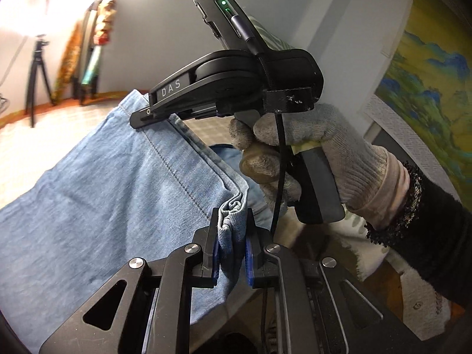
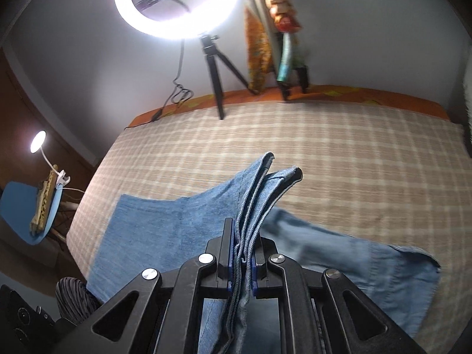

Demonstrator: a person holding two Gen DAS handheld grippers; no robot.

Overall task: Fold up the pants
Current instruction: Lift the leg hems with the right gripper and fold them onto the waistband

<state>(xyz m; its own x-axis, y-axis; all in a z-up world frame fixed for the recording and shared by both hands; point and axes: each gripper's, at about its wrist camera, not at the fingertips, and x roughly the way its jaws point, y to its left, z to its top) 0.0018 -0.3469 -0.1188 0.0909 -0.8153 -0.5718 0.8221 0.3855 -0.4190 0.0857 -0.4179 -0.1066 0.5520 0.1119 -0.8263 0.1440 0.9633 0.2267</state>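
1. Left wrist view, left side: the pants [image 1: 97, 183], light blue denim, spread from my tongs toward the checked bed cover [image 1: 59, 129], their far edge lifted off it.
2. Left wrist view, centre: my left gripper [image 1: 231, 250] is clamped on a bunched fold of the pants; the cloth fills the gap between the 2 blue pads [image 1: 214, 261] and rises just above the fingertips.
3. Left wrist view, right side: I see the other tool from its side. The right gripper [image 1: 140, 116] pinches the far hem of the same stretch of denim, and a gloved hand [image 1: 309, 153] grips its handle. A stitched seam runs along the cloth between the 2 tools.
4. Right wrist view, left side: a flat panel of the pants [image 2: 165, 224] lies on the bed cover [image 2: 339, 153], left of my tongs.
5. Right wrist view, centre: the right gripper [image 2: 241, 262] is closed on several stacked denim layers; 2 hem ends stand up past the fingertips, slightly parted.
6. Right wrist view, right side: more of the pants trails across the bed cover.
7. Background: a ring light [image 2: 177, 3] on a tripod [image 2: 218, 67] stands at the far edge of the bed.
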